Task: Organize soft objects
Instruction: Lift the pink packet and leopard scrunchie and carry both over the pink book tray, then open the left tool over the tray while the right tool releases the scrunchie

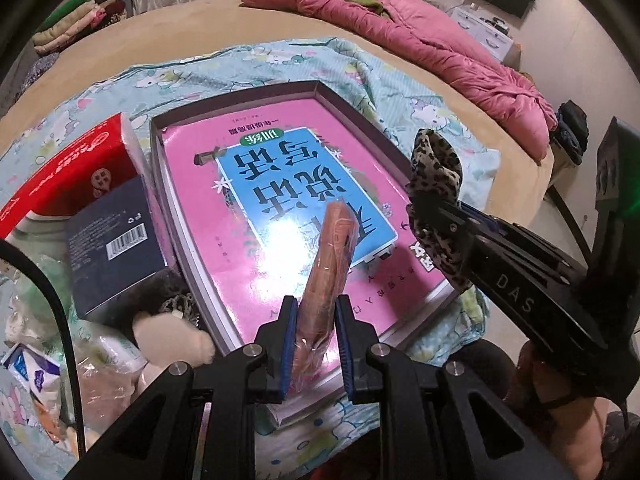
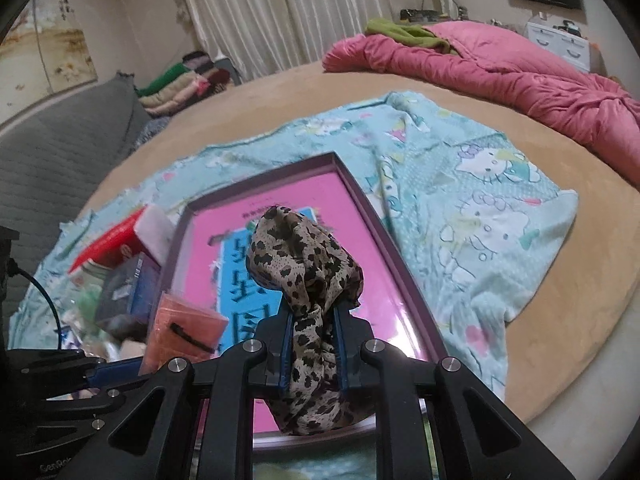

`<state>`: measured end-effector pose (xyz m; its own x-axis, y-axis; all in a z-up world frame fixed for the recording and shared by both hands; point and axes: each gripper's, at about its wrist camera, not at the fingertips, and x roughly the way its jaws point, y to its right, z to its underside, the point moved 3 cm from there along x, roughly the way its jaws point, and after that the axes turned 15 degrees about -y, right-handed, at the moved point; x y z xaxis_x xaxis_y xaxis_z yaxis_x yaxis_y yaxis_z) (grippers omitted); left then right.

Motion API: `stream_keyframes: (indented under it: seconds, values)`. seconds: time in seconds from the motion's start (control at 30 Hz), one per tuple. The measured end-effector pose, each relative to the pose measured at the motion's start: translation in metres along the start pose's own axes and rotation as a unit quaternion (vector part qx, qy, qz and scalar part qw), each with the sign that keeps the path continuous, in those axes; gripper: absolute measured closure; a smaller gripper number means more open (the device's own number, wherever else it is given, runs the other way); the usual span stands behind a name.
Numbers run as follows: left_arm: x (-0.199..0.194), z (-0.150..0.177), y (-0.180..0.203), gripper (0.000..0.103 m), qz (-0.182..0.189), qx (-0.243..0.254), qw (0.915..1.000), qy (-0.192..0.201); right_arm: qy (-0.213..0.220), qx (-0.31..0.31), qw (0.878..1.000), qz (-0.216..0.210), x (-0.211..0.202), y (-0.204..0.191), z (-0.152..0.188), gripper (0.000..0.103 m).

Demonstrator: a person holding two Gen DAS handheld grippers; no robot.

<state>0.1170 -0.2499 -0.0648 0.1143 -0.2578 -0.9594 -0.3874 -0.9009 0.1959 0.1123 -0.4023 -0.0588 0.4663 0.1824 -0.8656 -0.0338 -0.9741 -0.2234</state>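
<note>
My left gripper (image 1: pixel 316 312) is shut on a flat orange packet in clear plastic wrap (image 1: pixel 330 256), held above a pink and blue book (image 1: pixel 256 184) that lies in a shallow purple-walled box (image 1: pixel 344 98). My right gripper (image 2: pixel 312 320) is shut on a bunched leopard-print cloth (image 2: pixel 304 264), held above the same box (image 2: pixel 360 192). In the left wrist view the right gripper (image 1: pixel 430 200) and its cloth (image 1: pixel 436 164) hang at the box's right edge. In the right wrist view the orange packet (image 2: pixel 184 328) sits low left.
The box lies on a light blue Hello Kitty sheet (image 2: pixel 480 208) over a tan bed. A red box (image 1: pixel 68 172), a dark blue box (image 1: pixel 116 248), a cream plush piece (image 1: pixel 168 336) and wrapped packets (image 1: pixel 36 384) crowd the left. A pink duvet (image 1: pixel 420 36) lies far right; folded clothes (image 2: pixel 180 84) are stacked at the back.
</note>
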Motion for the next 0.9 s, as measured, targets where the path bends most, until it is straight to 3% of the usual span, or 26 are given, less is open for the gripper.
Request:
stream_keyframes:
  seconds: [0.3,0.4,0.63,0.8,0.9]
  values:
    - [0.015,0.003,0.006,0.084,0.007,0.003,0.9999,-0.011,-0.031,-0.001,0.999,0.023,0.015,0.004,0.005,0.079]
    - [0.016,0.003,0.005,0.083,0.017,0.000,0.9998,-0.013,-0.037,-0.004,0.999,0.025,0.017,0.001,0.006,0.069]
    - [0.023,0.005,0.000,0.083,0.022,-0.010,0.9995,-0.021,-0.035,-0.021,0.999,0.028,0.017,-0.008,0.005,0.060]
    - [0.026,0.005,-0.001,0.079,0.019,-0.009,0.9996,-0.018,-0.035,-0.020,0.999,0.031,0.018,-0.008,0.005,0.050]
    - [0.028,0.005,0.000,0.067,0.019,-0.006,0.9996,-0.019,-0.033,-0.017,0.999,0.032,0.018,-0.007,0.004,0.046]
